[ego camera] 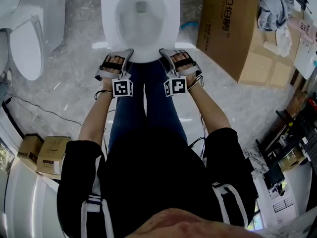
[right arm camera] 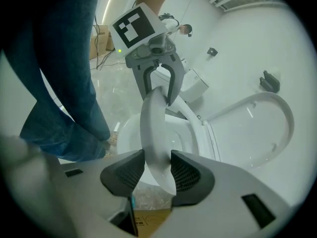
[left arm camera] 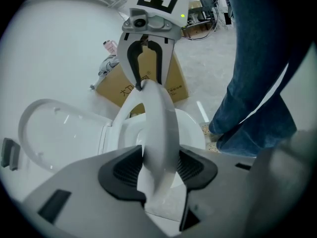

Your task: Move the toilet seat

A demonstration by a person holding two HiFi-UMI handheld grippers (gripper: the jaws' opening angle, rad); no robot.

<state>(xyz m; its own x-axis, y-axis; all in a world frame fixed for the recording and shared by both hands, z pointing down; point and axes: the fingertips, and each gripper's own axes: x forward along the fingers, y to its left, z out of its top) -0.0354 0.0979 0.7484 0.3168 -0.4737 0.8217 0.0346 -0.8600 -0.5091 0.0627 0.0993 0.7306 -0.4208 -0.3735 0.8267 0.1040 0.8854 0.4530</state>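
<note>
**Toilet seat pinched on both sides at the front of the bowl, lift in hand**

Toilet seat (ego camera: 143, 56) is where we are working, and from the head view we have it at the front rim of the bowl (ego camera: 141, 19), right in front of our knees. The left gripper (ego camera: 121, 58) bites the seat's front-left curve and the right gripper (ego camera: 171, 57) bites the front-right. The lid (right arm camera: 252, 128) stands up at the back of the bowl, out of the way.

In the left gripper view, the ribbed pads press on either face of the white seat edge, so that tool is clamped on the seat. The right gripper view shows the same: pads tight on the seat, nothing else between them. Each view catches the other gripper further along the same ring.

In both gripper views the seat runs edge-on and tilted, with the bowl's rim showing below it. We judge the front of the seat is off the rim and that we are in the raising step. We cannot tell whether the back of the seat is fixed at the hinge.

Next we need both hands to travel together and level. If one leads, the thin ring may twist or slide between the pads. If the seat is to swing up, the path arcs back toward the lid.
</note>
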